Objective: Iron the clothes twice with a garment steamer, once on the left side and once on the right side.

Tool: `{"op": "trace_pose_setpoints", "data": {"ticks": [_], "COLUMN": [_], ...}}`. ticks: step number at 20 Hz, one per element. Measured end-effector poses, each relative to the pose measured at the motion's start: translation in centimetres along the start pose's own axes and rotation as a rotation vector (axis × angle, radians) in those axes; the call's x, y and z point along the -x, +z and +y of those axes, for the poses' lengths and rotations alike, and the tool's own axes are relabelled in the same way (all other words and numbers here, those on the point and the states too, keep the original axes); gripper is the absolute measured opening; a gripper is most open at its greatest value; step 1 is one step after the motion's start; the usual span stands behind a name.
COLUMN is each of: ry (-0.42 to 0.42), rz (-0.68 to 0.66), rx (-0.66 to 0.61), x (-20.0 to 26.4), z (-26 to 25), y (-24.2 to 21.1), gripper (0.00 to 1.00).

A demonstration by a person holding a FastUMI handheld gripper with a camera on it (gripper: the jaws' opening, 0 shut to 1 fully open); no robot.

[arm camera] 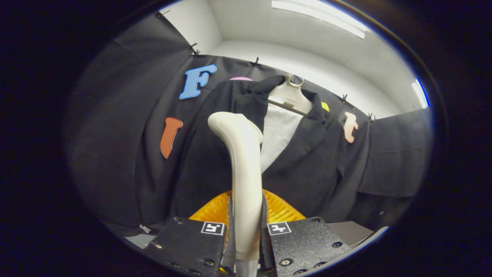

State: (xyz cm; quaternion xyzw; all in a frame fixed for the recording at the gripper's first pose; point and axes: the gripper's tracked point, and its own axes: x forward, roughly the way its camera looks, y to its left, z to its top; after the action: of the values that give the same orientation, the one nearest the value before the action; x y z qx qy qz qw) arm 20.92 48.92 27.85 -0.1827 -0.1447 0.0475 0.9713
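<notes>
A cream garment steamer (243,169) stands upright between my fingers, and my gripper (246,231) is shut on its handle. Its curved head rises up in front of the jacket's left chest and lapel. The dark jacket (307,169) hangs on a pale hanger (291,95) just beyond the steamer, with a white shirt front (278,132) showing between the lapels. How far the steamer head is from the cloth I cannot tell.
Black cloth walls surround the jacket on both sides. An orange ribbed part (280,209) sits just behind my fingers at the steamer's base. A grey surface (349,231) lies below the jacket to the right. Ceiling lights (319,17) glow overhead.
</notes>
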Motion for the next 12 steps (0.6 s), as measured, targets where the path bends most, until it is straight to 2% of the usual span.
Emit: {"op": "trace_pose_setpoints", "data": {"ticks": [6,12], "ry": [-0.01,-0.012], "rz": [0.061,0.098], "rx": [0.036,0.042], "x": [1.4,2.5], "z": [1.7,2.3], "y": [-4.6,-7.2], "gripper": [0.28,0.28]}}
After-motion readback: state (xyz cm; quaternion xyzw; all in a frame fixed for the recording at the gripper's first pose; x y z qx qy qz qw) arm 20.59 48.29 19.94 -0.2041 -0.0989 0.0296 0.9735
